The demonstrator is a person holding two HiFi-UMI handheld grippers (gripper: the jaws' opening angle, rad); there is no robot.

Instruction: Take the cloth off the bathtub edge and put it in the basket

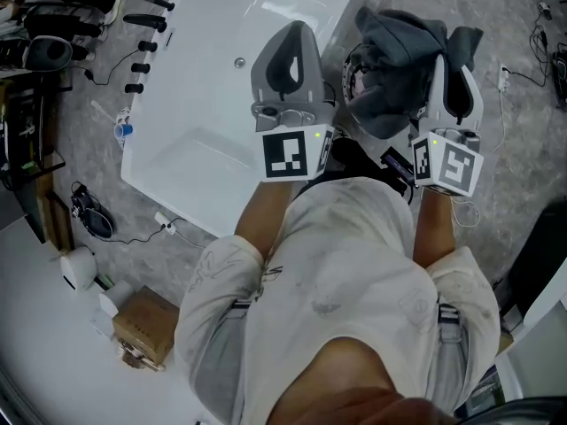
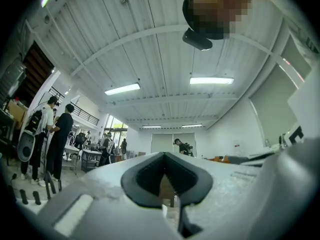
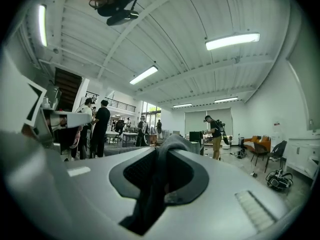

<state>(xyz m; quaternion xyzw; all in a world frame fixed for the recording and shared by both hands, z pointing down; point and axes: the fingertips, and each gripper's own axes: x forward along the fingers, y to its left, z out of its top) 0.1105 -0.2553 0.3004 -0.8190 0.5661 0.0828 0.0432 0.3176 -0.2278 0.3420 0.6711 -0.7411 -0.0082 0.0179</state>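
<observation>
In the head view a grey cloth (image 1: pixel 399 42) hangs bunched over a dark wire basket (image 1: pixel 352 76) that stands on the floor right of the white bathtub (image 1: pixel 146 162). My right gripper (image 1: pixel 450 44) is shut on the cloth. In the right gripper view a fold of the cloth (image 3: pixel 172 141) is pinched between the closed jaws of the right gripper (image 3: pixel 162 151) and trails down toward the camera. My left gripper (image 1: pixel 297 27) hovers over the tub's near right rim, its jaws together and empty. The left gripper view shows the left gripper (image 2: pixel 164 156) pointing out across the room.
Several black cylinders (image 1: pixel 142 65) and cables lie on the floor left of the tub. A cardboard box (image 1: pixel 146 326), a white roll (image 1: pixel 78 268) and black shoes (image 1: pixel 93 215) sit at lower left. People (image 2: pixel 59 139) stand at tables in the distance.
</observation>
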